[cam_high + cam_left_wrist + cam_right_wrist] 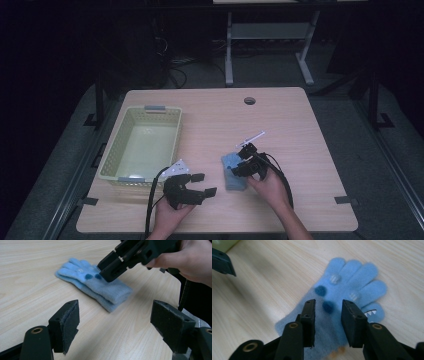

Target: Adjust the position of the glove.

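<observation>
Blue glove [347,297] lay flat on the table [300,125], right gripper [328,315] poised over its palm, jaws parted, nothing clamped, left gripper [204,184] spread wide at glove's eight o'clock, basket [116,145] at ten, bare wood toward two.

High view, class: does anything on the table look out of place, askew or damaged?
Nothing stands out. The blue glove lies flat and undamaged on the table, and the empty green basket sits upright at the left.
</observation>
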Tool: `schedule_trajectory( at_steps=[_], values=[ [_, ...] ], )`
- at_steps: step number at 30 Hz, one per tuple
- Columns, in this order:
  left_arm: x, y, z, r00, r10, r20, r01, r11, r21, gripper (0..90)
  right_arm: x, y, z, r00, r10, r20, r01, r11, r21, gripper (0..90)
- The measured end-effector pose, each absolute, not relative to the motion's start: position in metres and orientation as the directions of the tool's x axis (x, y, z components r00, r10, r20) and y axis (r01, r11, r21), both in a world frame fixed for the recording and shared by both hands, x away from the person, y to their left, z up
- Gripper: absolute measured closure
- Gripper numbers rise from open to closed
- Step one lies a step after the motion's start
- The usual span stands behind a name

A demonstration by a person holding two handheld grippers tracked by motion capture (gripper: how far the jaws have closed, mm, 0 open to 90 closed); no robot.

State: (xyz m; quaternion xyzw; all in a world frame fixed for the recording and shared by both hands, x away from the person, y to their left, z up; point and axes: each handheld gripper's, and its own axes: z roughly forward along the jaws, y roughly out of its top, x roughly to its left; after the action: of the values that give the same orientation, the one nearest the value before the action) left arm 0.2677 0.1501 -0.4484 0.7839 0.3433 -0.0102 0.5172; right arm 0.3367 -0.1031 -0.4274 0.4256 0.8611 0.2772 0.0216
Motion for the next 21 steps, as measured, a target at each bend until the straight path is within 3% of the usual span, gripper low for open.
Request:
schedule_trajectory(
  at_steps=[13,21],
  values=[
    [0.276,0.142,-0.449,0.711,0.530,-0.462,0.629,-0.186,0.755,23.6,0.325,-0.139,-0.421,-0.561,0.774,0.295,0.762,0.341,0.551,44.1],
    [0.288,0.131,-0.452,0.631,0.542,-0.556,0.718,-0.135,0.683,26.4,0.321,-0.156,-0.426,-0.514,0.773,0.373,0.789,0.255,0.559,40.7]
  ],
)
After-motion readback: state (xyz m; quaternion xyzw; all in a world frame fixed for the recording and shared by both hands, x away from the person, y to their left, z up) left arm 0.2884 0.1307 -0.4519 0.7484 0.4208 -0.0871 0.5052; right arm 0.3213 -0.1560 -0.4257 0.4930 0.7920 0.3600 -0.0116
